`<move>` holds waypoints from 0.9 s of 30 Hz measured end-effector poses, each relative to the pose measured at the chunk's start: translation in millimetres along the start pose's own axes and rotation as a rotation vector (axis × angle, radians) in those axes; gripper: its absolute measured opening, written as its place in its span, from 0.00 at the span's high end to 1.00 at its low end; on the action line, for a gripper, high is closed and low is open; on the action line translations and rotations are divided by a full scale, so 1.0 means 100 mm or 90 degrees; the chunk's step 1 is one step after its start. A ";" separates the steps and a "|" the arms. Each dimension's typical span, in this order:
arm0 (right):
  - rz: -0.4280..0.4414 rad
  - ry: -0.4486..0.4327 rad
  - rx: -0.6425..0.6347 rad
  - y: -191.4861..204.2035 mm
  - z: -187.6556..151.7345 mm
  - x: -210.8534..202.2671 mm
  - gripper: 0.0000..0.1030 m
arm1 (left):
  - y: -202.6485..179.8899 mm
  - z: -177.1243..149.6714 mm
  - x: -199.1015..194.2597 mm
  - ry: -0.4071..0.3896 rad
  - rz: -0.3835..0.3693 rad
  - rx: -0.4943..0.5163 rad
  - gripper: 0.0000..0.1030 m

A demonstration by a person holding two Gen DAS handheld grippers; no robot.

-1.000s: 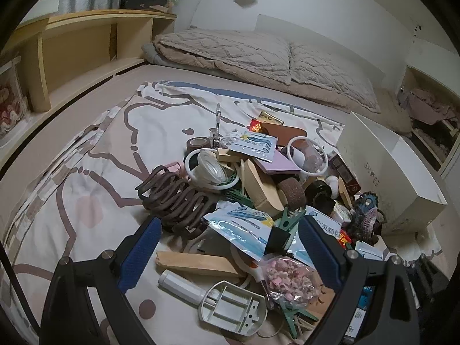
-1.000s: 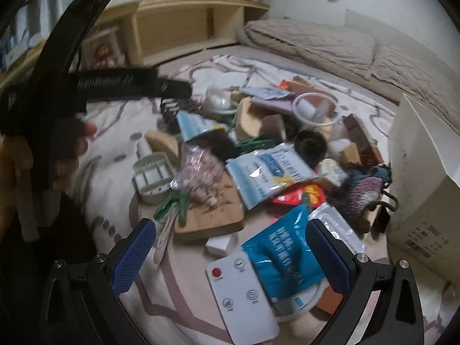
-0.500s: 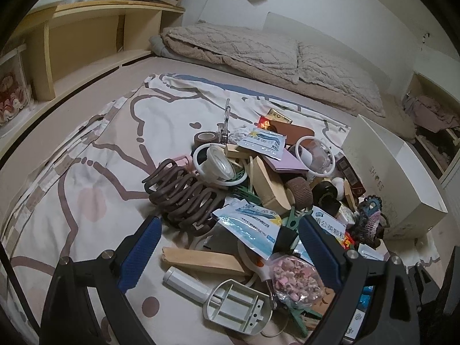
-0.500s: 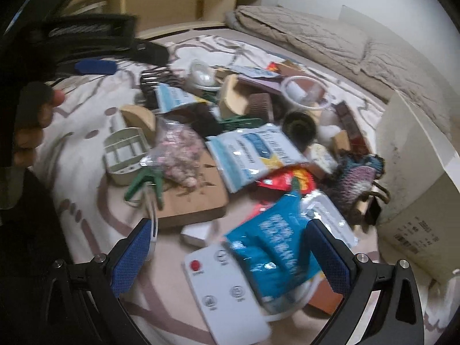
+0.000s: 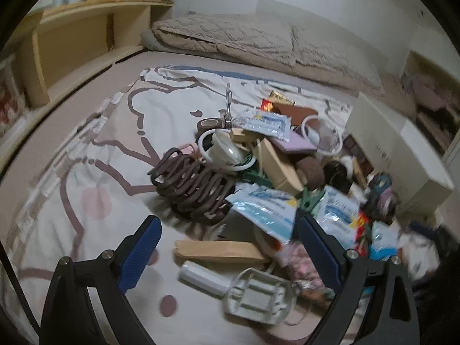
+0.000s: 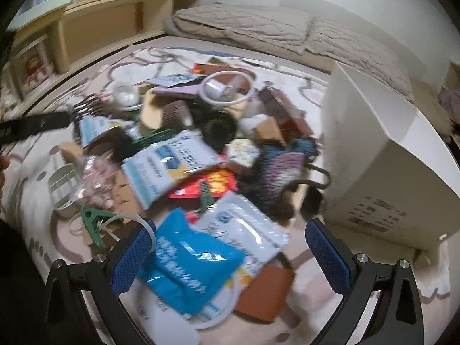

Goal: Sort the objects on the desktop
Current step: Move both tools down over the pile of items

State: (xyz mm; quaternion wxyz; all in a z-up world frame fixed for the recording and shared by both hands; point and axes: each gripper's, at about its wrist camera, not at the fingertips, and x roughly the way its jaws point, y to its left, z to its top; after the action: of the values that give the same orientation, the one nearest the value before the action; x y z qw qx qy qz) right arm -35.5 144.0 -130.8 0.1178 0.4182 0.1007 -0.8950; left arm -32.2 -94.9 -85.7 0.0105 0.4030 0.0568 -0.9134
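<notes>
Crinkly blue plastic pouch (image 6: 189, 261) lies between my right gripper's (image 6: 230, 241) spread fingers; my left gripper (image 5: 227, 238) gapes over a flat wooden block (image 5: 221, 251).

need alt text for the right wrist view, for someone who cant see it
The open right gripper hovers over a heap of clutter on a patterned bedspread, its blue pads either side of a blue plastic packet. Behind lie white sachets, a red packet and a green clothes peg. A white cardboard box stands to the right, with pillows beyond.
</notes>
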 end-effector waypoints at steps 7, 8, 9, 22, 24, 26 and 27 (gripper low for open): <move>-0.020 0.001 0.032 -0.16 0.04 0.00 0.00 | 0.03 -0.04 0.09 0.036 -0.019 0.032 0.06; -0.022 0.001 0.036 -0.18 0.04 0.00 0.00 | 0.01 -0.05 0.10 0.044 -0.029 0.036 0.06; -0.023 0.001 0.039 -0.20 0.04 -0.01 0.00 | -0.01 -0.07 0.10 0.052 -0.039 0.042 0.06; -0.044 -0.011 0.068 -0.34 0.07 -0.06 0.00 | -0.31 -0.30 0.06 0.093 -0.079 0.107 0.06; -0.048 -0.015 0.074 -0.37 0.07 -0.07 0.00 | -0.35 -0.34 0.08 0.105 -0.067 0.114 0.08; -0.052 -0.019 0.081 -0.40 0.08 -0.09 0.00 | -0.40 -0.38 0.11 0.115 -0.057 0.124 0.10; -0.054 -0.021 0.085 -0.42 0.08 -0.10 0.00 | -0.42 -0.39 0.12 0.118 -0.051 0.132 0.12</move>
State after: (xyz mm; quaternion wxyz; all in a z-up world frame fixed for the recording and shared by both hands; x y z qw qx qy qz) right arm -47.5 183.0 -114.5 0.0535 0.4059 0.0567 -0.9106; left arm -14.0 -48.5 -116.6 -0.0725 0.4818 -0.0208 -0.8730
